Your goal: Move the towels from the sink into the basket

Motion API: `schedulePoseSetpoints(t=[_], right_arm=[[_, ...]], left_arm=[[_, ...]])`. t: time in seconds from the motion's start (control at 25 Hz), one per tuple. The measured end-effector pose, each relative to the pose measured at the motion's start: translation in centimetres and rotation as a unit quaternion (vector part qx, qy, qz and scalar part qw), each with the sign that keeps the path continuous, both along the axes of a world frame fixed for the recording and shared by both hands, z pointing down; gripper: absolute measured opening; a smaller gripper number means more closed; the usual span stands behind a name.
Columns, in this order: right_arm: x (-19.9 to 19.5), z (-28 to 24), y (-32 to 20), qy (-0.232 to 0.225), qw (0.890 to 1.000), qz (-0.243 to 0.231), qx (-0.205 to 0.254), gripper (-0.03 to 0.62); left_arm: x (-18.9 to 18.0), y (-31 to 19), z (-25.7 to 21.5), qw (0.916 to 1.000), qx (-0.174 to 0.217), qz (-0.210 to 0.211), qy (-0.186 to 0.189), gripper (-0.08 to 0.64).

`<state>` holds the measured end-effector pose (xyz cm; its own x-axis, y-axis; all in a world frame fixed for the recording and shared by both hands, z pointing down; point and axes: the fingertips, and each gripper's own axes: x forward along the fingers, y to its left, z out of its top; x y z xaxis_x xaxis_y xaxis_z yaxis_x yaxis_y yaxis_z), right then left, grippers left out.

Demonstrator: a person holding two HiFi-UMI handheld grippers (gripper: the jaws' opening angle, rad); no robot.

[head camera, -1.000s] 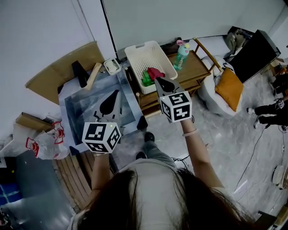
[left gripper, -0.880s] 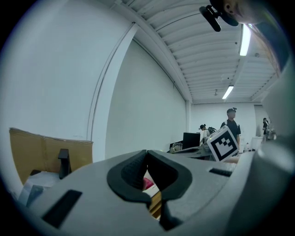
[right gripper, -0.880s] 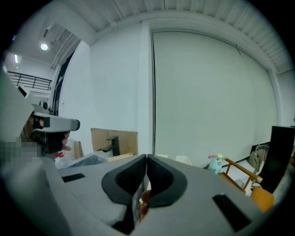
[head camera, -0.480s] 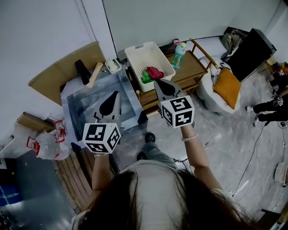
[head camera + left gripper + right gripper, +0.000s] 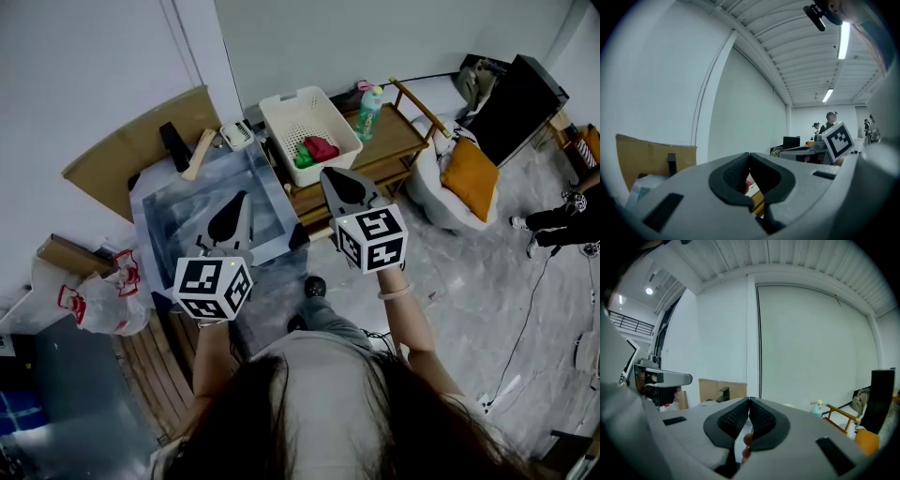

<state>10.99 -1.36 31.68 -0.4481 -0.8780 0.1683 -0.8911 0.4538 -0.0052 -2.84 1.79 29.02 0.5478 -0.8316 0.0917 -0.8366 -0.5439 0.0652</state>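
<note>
The left gripper (image 5: 242, 197) has its jaws closed tip to tip with nothing between them, and it hovers over the sink (image 5: 164, 220). The right gripper (image 5: 328, 174), at its 3 o'clock, is likewise closed and empty, above the near edge of the table (image 5: 408, 141). At 12 o'clock from the right gripper, the basket (image 5: 281, 112) on the table holds a red towel (image 5: 322, 148) and a green towel (image 5: 302, 159) in its near corner. A bottle (image 5: 371, 111) stands at the basket's 3 o'clock.

Two grippers (image 5: 240, 199) (image 5: 328, 175), two towels (red (image 5: 322, 148), green (image 5: 304, 159)), one basket (image 5: 302, 114), one sink (image 5: 176, 217)
</note>
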Motion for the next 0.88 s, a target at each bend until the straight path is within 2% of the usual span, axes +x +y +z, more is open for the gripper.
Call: schedulePoseSetpoints(t=[0.88], right_arm=[[-2.3,-1.5,5.2,-0.002,1.000,-0.003,0.012,0.026]], left_arm=[[-2.2,4.7,0.1,1.0000,0.001,0.002,0.010,0.008]])
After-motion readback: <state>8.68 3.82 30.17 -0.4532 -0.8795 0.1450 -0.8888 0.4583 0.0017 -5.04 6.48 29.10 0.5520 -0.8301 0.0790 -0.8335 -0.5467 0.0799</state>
